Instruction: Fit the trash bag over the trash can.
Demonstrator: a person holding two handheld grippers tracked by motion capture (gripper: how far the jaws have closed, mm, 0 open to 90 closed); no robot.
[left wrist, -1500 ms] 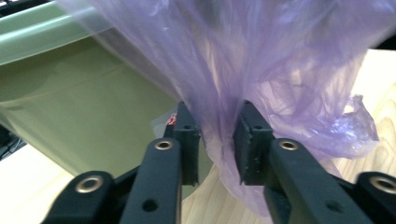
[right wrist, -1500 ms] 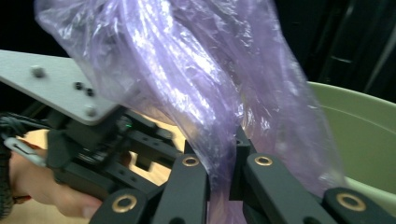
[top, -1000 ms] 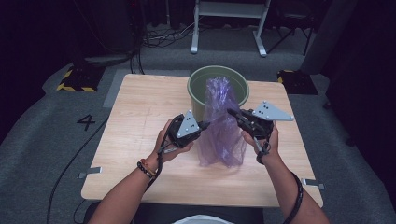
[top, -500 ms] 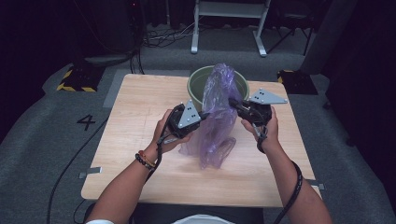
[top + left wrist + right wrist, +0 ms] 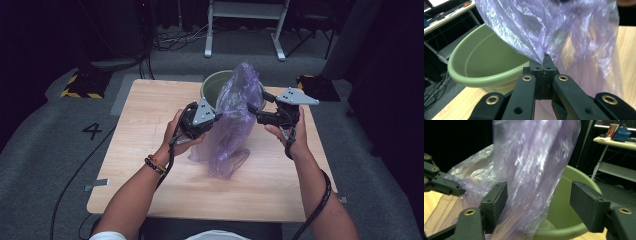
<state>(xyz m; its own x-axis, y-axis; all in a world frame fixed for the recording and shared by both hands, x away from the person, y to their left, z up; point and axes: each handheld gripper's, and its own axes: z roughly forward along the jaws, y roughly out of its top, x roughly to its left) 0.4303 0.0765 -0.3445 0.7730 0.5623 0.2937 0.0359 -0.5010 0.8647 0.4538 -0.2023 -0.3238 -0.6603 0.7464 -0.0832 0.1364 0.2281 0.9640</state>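
Purple plastic bag [image 5: 234, 120] is thin, see-through and crinkled, shiny in the folds, hanging upright between both tongs above the middle of the wooden surface [image 5: 150, 125]. Its top rises in front of the green bucket [image 5: 214, 86] at the far side; its bottom end trails down to the wood, bunched and folded. Left tongs [image 5: 216, 116] are clamped tight on a pinch of the film at the bag's left edge; the left gripper view shows the film caught right at the closed tips. Right tongs [image 5: 252, 107] have just been opening and now stand wide, with a fold of the bag lying loose between them, against one pad [image 5: 495, 203] and clear of the other.
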